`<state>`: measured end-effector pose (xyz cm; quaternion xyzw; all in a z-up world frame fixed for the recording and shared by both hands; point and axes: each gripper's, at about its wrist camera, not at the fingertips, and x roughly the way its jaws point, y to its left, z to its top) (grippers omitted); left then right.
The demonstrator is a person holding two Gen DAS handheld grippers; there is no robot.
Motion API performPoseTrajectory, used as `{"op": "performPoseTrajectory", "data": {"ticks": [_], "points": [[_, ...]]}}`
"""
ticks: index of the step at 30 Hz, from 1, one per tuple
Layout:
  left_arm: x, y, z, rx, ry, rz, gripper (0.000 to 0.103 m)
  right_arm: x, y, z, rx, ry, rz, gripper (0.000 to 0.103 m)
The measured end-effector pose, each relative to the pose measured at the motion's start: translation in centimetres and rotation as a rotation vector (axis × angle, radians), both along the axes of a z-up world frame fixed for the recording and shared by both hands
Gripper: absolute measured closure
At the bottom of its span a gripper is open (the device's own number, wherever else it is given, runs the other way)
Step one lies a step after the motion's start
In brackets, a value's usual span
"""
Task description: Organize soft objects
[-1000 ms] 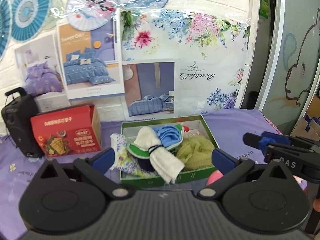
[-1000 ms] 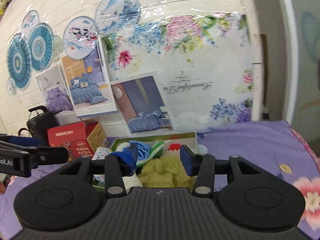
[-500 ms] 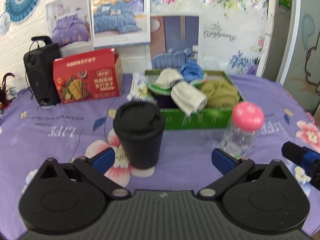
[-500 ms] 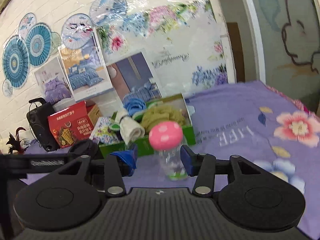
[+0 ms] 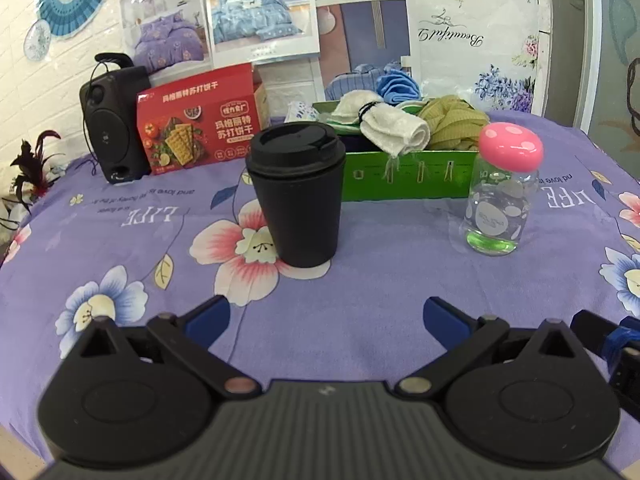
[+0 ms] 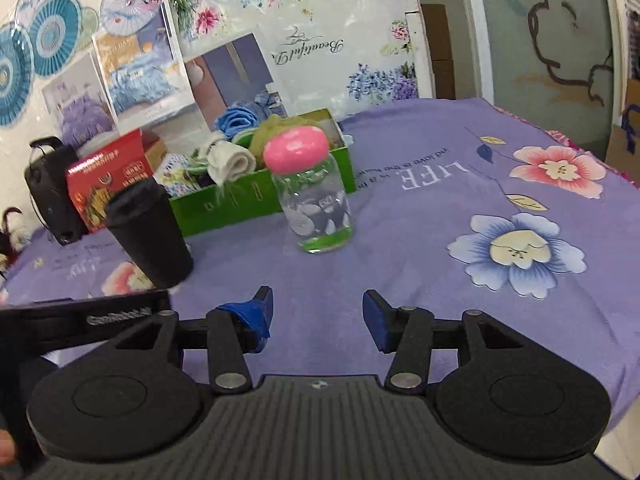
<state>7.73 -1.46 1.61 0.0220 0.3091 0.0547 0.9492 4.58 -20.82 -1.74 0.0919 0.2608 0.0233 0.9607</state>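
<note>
A green box at the back of the table holds soft things: a white rolled towel, a blue cloth and an olive knit cloth. The box also shows in the right wrist view, with the white towel in it. My left gripper is open and empty, low over the purple cloth, well in front of the box. My right gripper is open and empty, to the right of the left one, also short of the box.
A black lidded cup and a clear jar with a pink cap stand between the grippers and the box. A red biscuit box and a black speaker stand at the back left. The purple flowered tablecloth extends right.
Both grippers have pulled back from over the box and dropped low. The cup and jar, hidden or cut off before, now stand in front of them. Both stay open.
</note>
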Motion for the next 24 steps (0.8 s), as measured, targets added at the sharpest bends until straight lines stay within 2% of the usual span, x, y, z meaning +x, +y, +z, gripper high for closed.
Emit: {"op": "performPoseTrajectory", "data": {"ticks": [5, 17, 24], "points": [[-0.5, -0.2, -0.5, 0.005, 0.023, -0.015, 0.000, 0.3, 0.0, -1.1, 0.002, 0.070, 0.013, 0.068], [-0.4, -0.5, -1.1, -0.008, 0.069, -0.037, 0.000, -0.1, -0.2, -0.7, 0.005, 0.057, 0.010, 0.067], [-0.5, -0.6, -1.1, -0.001, 0.069, -0.039, 0.001, 0.1, 0.0, -0.9, 0.006, 0.069, 0.012, 0.067]]}}
